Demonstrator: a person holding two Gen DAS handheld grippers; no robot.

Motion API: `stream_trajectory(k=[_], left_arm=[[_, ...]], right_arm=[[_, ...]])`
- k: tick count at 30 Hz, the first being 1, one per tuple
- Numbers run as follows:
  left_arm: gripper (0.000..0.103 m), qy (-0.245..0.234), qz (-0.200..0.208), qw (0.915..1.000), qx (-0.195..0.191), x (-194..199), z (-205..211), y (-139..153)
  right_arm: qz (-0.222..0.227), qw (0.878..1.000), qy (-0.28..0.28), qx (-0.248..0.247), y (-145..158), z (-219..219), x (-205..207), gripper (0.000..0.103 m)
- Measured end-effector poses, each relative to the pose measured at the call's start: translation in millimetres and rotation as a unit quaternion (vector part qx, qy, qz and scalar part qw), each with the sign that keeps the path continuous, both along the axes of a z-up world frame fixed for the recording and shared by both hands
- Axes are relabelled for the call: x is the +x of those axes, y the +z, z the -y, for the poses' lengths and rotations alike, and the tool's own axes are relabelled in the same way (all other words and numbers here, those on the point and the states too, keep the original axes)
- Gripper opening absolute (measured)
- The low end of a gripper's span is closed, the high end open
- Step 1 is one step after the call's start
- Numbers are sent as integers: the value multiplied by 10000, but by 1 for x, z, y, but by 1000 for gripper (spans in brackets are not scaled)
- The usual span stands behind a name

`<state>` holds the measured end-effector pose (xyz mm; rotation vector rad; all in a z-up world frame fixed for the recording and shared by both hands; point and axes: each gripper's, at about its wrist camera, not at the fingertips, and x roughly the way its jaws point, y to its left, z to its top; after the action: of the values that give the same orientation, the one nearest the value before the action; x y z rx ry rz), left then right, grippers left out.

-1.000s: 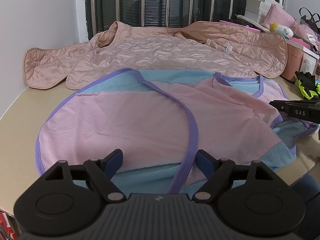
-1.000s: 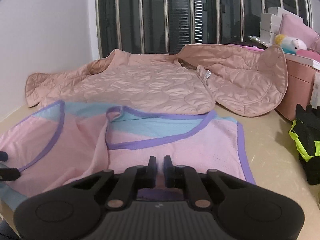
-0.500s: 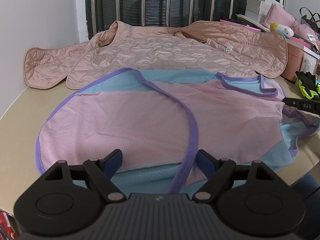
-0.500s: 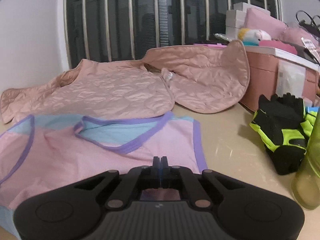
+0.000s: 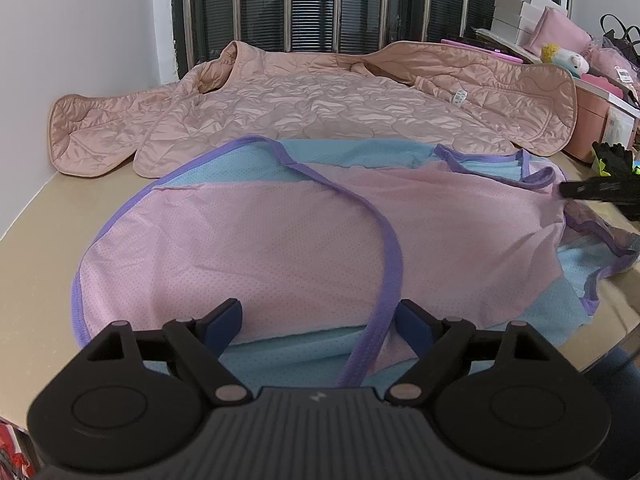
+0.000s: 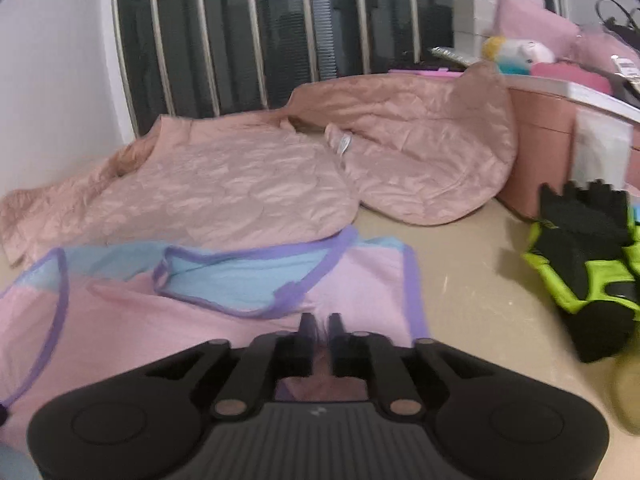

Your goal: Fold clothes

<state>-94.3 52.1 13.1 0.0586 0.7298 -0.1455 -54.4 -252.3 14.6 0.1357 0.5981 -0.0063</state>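
Observation:
A pink and light blue mesh top with purple trim (image 5: 280,240) lies spread on the beige table; it also shows in the right wrist view (image 6: 180,312). My left gripper (image 5: 320,320) is open and hovers over the top's near hem, holding nothing. My right gripper (image 6: 322,332) has its jaws a narrow gap apart over the pink fabric at the top's right side; the fabric shows in the gap. Its black fingers (image 5: 596,191) reach in at the right edge of the left wrist view.
A quilted peach jacket (image 5: 312,108) lies spread behind the top against the barred window. Black and neon-yellow gloves (image 6: 588,256) lie to the right. A pink storage box (image 6: 544,148) with clutter on it stands at the back right. The table's front edge is close below the left gripper.
My right gripper pulled the top's right side out to the right, and its jaws have parted slightly from fully closed. The left gripper has not moved.

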Motion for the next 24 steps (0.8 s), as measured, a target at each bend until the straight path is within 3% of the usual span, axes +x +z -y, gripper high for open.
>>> stream_trajectory(k=[2, 5, 7, 8, 9, 16, 19, 21, 22, 24], left_arm=[[86, 68, -3, 10000, 3, 0, -2, 1], [85, 176, 45, 9998, 9, -1, -2, 2], [85, 191, 52, 9998, 13, -2, -1, 3], [85, 182, 59, 9998, 35, -3, -1, 4], [85, 174, 67, 9998, 58, -4, -1, 5], [85, 254, 19, 9997, 61, -4, -4, 4], [85, 235, 19, 9997, 88, -3, -2, 3], [85, 250, 21, 9996, 90, -3, -2, 3], [85, 254, 22, 9996, 89, -3, -2, 4], [85, 254, 11, 9996, 92, -4, -2, 4]], right_arm=[[163, 9997, 189, 77, 9, 7, -18, 33], [147, 9985, 510, 97, 12, 4, -34, 33], [22, 9982, 603, -73, 4, -4, -32, 30], [-107, 9982, 580, -123, 0, -8, -28, 24], [-190, 9979, 615, -122, -5, -11, -27, 7], [-17, 9976, 559, -408, 2, 3, -52, 4], [42, 9972, 725, -175, 4, 17, -62, 9], [76, 9963, 842, -150, 4, 16, -65, 30], [127, 9960, 865, -188, 4, 13, -65, 34], [265, 9967, 745, -207, 5, 8, -62, 35]])
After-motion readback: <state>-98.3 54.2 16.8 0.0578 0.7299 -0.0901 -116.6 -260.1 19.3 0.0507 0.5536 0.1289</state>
